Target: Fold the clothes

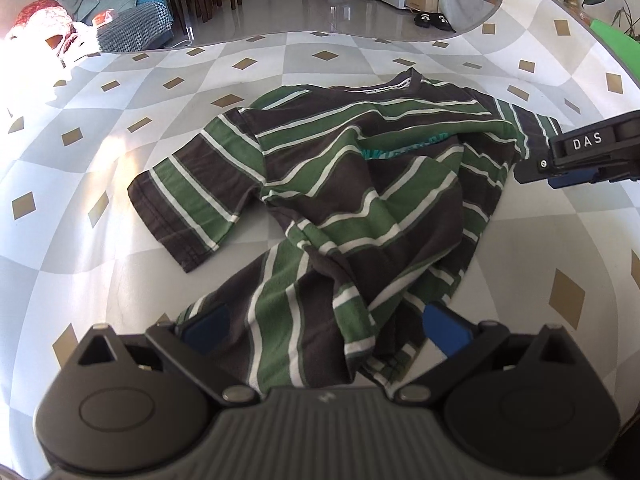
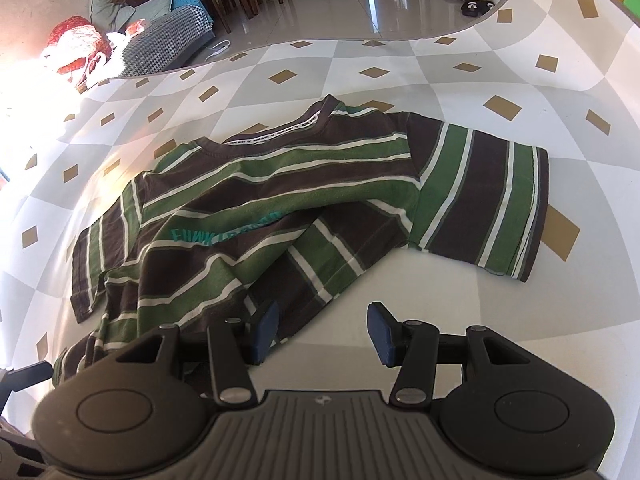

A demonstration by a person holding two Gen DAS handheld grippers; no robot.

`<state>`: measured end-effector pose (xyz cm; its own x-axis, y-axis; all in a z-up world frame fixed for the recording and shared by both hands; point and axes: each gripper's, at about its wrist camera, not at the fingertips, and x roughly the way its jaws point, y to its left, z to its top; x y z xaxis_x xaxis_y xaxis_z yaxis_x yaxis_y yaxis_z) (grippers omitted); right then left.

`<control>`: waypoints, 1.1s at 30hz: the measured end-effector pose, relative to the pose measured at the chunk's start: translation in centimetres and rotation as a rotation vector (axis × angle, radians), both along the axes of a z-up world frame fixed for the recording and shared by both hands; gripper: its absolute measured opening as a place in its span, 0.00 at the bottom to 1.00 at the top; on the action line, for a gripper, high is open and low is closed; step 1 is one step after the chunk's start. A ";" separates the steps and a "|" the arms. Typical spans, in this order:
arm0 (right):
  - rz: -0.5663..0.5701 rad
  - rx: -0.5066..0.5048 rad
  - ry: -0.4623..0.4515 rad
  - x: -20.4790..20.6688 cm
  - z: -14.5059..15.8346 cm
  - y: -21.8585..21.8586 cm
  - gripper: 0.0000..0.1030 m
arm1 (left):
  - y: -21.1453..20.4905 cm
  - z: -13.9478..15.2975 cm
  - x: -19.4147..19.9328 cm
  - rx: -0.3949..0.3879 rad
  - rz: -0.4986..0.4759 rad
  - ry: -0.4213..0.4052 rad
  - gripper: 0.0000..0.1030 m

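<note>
Both wrist views look steeply down, close; they share the striped shirt (image 1: 360,200).

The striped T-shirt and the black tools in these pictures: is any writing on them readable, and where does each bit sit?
"DAS": white letters on the black right gripper, seen from the left wrist view.
"EHWK...": turquoise print on the chest of the brown, green and white striped T-shirt; the rest is lost in a fold.
Tiny dark print on the white tape inside the collar: too small to read.

Rumpled green-brown striped T-shirt (image 1: 360,184) lies, seemingly face-up, collar away.
</note>
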<state>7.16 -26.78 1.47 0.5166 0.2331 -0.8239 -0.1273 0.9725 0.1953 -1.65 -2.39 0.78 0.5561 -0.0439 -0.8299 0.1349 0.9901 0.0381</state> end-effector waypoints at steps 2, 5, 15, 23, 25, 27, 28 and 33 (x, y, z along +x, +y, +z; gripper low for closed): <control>0.014 0.009 0.005 -1.0 -0.2 0.6 0.47 | 0.0 -0.3 0.2 0.021 0.011 -0.006 1.00; 0.020 0.010 0.010 -2.3 -0.6 1.3 0.47 | -0.2 -0.9 0.3 0.037 -0.001 -0.003 1.00; 0.065 -0.028 -0.012 -5.0 -1.3 2.6 0.47 | 0.1 -2.1 1.2 0.068 0.059 0.027 1.00; 0.155 -0.039 -0.033 -6.8 -1.8 3.7 0.47 | 1.8 -1.7 1.5 -0.017 0.126 0.012 0.92; 0.205 -0.023 -0.042 -7.4 -1.9 4.5 0.47 | 2.6 -1.7 1.7 -0.070 0.166 0.025 0.91; 0.254 -0.006 -0.051 -8.0 -2.1 5.3 0.47 | 3.2 -1.7 1.8 -0.111 0.201 0.033 0.87; 0.278 0.001 -0.055 -8.3 -2.2 5.8 0.47 | 3.4 -1.7 1.8 -0.125 0.211 0.032 0.87; 0.402 0.005 -0.085 -9.7 -2.9 8.5 0.47 | 4.0 -1.7 1.7 -0.169 0.228 0.035 0.86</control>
<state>-2.49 -18.31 -1.47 0.4501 0.4344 -0.7802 -0.5125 0.8411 0.1726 0.08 1.63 -0.89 0.5391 -0.0605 -0.8401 -0.0937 0.9869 -0.1312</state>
